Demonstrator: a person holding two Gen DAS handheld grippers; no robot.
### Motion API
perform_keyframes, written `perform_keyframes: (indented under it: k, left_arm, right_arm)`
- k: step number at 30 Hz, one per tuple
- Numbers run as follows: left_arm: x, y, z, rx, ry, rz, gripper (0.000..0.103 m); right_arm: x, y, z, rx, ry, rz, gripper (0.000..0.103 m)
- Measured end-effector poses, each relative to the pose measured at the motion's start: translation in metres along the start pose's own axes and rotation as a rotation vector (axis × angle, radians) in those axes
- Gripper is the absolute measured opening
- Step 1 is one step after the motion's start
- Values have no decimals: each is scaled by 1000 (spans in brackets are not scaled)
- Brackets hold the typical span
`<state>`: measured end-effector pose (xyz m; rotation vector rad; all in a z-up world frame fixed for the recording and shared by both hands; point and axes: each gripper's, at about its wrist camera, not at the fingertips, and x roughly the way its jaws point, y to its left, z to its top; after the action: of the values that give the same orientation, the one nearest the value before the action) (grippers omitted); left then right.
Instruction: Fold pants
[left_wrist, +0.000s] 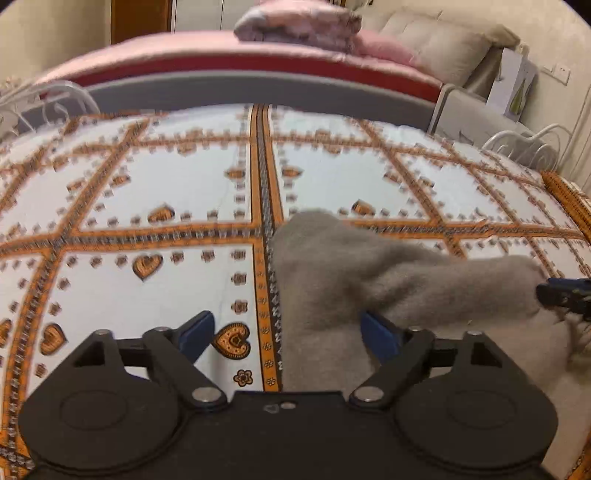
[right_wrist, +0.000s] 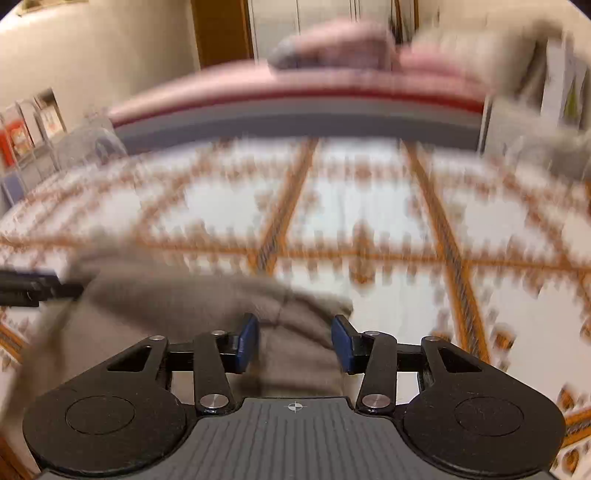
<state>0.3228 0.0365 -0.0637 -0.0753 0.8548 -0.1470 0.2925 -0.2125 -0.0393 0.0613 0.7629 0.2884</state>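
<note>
Blue-padded left tongs (left_wrist: 286, 338) spread wide, grasping nothing; grey pants (left_wrist: 369, 266) bunched by right pad. Right tongs (right_wrist: 294, 343) half-spread, pants fabric between pads, grip unclear through blur. Patterned heart-print bed cover (left_wrist: 147, 192) beyond; pink bedding (left_wrist: 295, 22) farther.
</note>
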Motion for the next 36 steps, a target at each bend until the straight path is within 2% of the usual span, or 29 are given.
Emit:
perform_keyframes:
  k: [1, 2, 4, 6, 8, 12, 16, 19, 23, 25, 28, 29, 31, 33, 36]
  left_arm:
    - [-1, 5, 0, -28, 2, -20, 80]
    - [-6, 9, 2, -51, -2, -46, 78]
    - [-19, 17, 3, -66, -21, -60, 75]
    - [-31, 22, -1, -62, -24, -88, 77]
    - [-40, 28, -11, -80, -24, -107, 81]
    - [-45, 40, -31, -155, 14, -155, 83]
    - [-37, 49, -43, -217, 79, -255, 85]
    - [-29, 52, -44, -224, 100, -310, 84]
    - [-17, 58, -41, -258, 99, -365, 87]
    - [-15, 56, -40, -250, 99, -372, 87]
    - [-14, 47, -40, -201, 97, -358, 86]
    - [-14, 45, -39, -193, 99, -367, 84]
    - [-12, 44, -39, -200, 112, -408, 65]
    - [-10, 45, -40, -225, 129, -434, 54]
    - [-5, 49, -40, -269, 142, -471, 49]
  right_arm:
    - [0, -6, -2, 23, -15, 8, 57]
    - [-4, -12, -1, 54, -21, 16, 62]
    - [-21, -26, 0, 119, -70, 82, 62]
    - [-38, -40, -5, 159, -105, 110, 62]
    - [-47, -49, -11, 175, -95, 131, 62]
    - [-48, -73, -34, 352, -17, 257, 63]
    - [-40, -97, -54, 483, 35, 307, 82]
    - [-29, -116, -65, 620, 59, 406, 83]
    - [-14, -122, -67, 696, 65, 511, 82]
    - [-8, -124, -65, 712, 81, 555, 82]
    - [-3, -117, -61, 673, 99, 567, 83]
    - [-1, -113, -60, 662, 104, 568, 83]
    - [2, -110, -59, 652, 101, 565, 82]
    - [3, -109, -57, 663, 95, 570, 82]
    - [5, -113, -56, 675, 98, 578, 80]
